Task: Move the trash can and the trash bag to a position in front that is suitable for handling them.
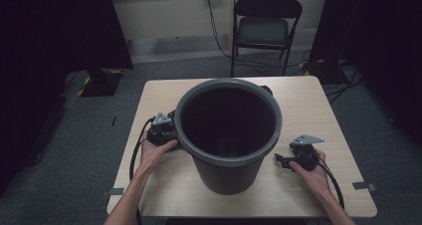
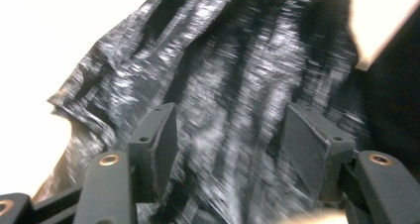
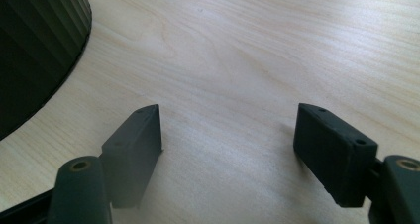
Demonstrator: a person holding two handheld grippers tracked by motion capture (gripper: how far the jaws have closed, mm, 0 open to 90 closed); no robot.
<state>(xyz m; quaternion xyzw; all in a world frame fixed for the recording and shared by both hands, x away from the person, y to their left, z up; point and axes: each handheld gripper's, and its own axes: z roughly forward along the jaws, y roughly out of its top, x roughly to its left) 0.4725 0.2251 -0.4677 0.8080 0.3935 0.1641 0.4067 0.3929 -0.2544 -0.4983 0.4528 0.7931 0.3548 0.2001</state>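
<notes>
A tall grey ribbed bin (image 1: 229, 172) stands upright in the middle of the wooden table (image 1: 303, 100), its inside dark. My left gripper (image 1: 172, 131) is held close against the bin's left side, just below the rim. In the left gripper view its jaws (image 2: 228, 122) stand apart over a crumpled, shiny black plastic bag (image 2: 218, 60) that lies on the table; the picture is blurred and the pads do not press on the bag. My right gripper (image 1: 279, 160) rests low on the table to the right of the bin, open (image 3: 230, 120) with bare wood between its jaws.
The bin's ribbed wall (image 3: 34, 45) is close on the left in the right gripper view. A small dark object (image 1: 267, 90) peeks out behind the bin's far rim. A black folding chair (image 1: 266, 26) and cables lie on the floor beyond the table.
</notes>
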